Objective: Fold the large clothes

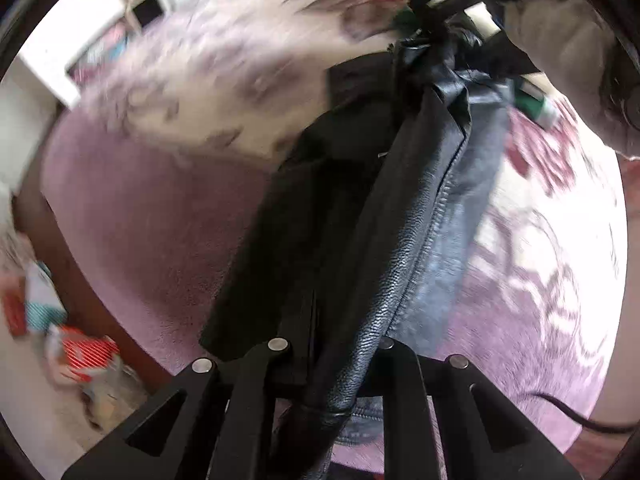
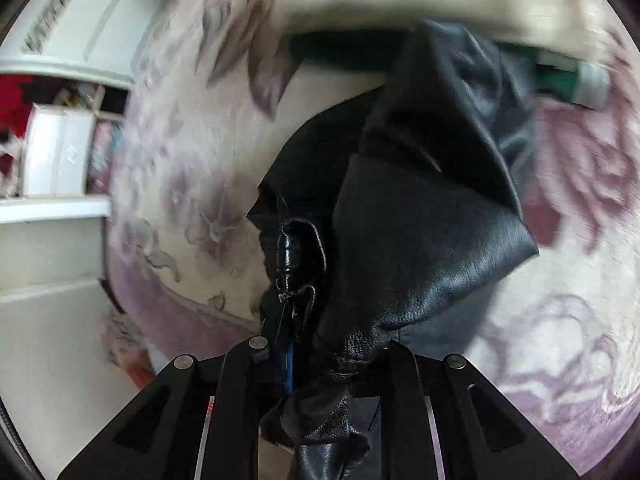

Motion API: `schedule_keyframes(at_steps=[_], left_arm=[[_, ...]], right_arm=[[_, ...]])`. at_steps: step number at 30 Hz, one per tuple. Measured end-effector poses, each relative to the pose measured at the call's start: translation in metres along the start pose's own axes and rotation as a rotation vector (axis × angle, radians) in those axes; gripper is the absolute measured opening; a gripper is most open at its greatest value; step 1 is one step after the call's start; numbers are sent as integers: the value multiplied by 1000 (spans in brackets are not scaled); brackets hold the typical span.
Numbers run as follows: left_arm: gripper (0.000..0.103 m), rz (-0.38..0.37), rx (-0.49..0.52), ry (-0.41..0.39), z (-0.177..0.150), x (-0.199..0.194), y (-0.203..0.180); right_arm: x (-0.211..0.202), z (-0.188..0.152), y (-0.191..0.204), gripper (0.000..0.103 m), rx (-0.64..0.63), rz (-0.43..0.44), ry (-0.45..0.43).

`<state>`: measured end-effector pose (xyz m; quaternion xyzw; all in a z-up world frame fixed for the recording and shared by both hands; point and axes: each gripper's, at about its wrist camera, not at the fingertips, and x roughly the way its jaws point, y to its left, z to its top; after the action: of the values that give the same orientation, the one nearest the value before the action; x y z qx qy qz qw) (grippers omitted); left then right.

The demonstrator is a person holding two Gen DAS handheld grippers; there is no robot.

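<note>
I have the black grained-leather jacket point(image 1: 400, 216) pinched in both tools at once: it runs from the left gripper point(image 1: 336, 364) at the bottom centre of the left wrist view up to the right gripper point(image 1: 436, 12) in the upper right, hanging taut between them above the pink and cream flowered carpet point(image 1: 160, 216). In the right wrist view the right gripper point(image 2: 324, 364) is closed on a crumpled bunch of leather at the bottom centre, a small black pull tab point(image 2: 292, 248) dangling just left of it.

My worry is slip. Leather is heavy and slick, and each tool seems to grip a thick wad, not a flat edge, so a quick swing (the blurred background suggests I am moving fast) could drag it free on one side. If that happens the jacket drops in a heap and the fold line is lost. The dark cable point(image 1: 580, 416) at the lower right of the left view could also snag.
</note>
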<state>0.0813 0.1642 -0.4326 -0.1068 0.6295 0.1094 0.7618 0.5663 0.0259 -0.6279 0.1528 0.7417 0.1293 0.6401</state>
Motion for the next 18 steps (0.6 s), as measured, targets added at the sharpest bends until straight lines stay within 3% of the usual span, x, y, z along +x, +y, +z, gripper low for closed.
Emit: schedule_keyframes(at_steps=[2,3,5,6,7,8,10,13,16,18], left_arm=[[15,-60,-44,42,4,25,24],[16,-100,-73,78,3,41,37],[17,-179,-101,122,0,59,55],[17,-240,-118,141,-4,63,65],[18,-313,-138,149,-9,63,73],[25,-337,-149,161,-13,62,79],[34,-306,-151,189,-23,59,89],[34,-357,-200,234,-41,57,118],[34,-321,-227,246,-51,51,140],[34,-289,-241,214,-47,43,149]], right_arm=[[39,11,15,26,18,-48,57],[54,15,20,39,18,-59,85],[78,21,24,57,48,-25,142],[85,24,25,70,52,1,160],[88,24,24,75,48,32,179],[87,24,27,83,33,78,195],[83,23,27,84,-9,122,192],[60,18,19,84,-22,224,168],[35,2,0,84,13,301,109],[40,-9,-6,79,38,322,111]])
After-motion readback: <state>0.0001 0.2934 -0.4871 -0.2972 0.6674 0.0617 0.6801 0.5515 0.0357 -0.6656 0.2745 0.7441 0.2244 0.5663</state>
